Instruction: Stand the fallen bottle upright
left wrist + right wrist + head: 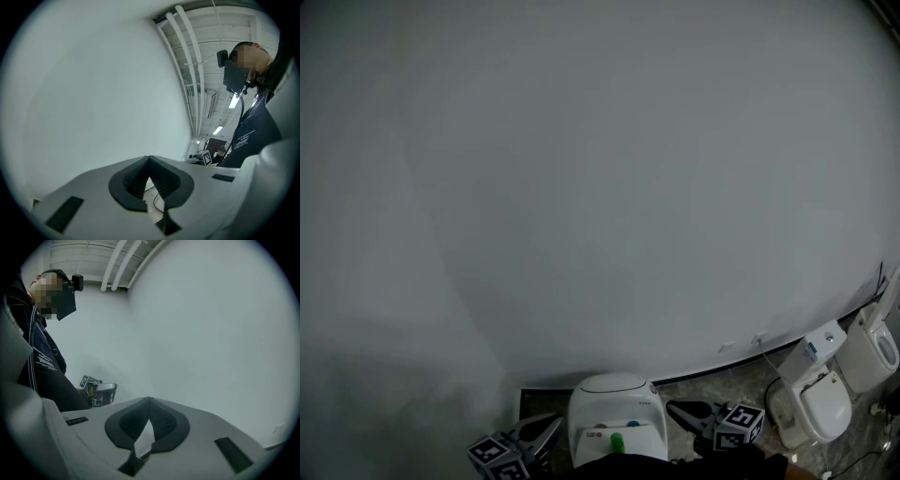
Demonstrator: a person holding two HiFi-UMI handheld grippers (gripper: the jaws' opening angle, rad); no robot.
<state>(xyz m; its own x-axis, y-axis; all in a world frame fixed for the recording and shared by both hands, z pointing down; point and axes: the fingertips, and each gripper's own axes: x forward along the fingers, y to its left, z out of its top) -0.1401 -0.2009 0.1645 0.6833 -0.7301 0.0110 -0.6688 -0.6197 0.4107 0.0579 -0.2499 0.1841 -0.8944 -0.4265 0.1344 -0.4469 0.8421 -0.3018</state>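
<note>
Left gripper (551, 427) at the lower left of the head view, right gripper (677, 409) right of centre, one on either side of a white dispenser (614, 403). My left fingers (133, 180) and right fingers (125, 420) are clenched tip to tip, grasping nothing. A white wall (581, 187) fills the frame. The bottle shows in no view.

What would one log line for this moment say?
left gripper shut, empty | right gripper shut, empty | bottle not in view
</note>
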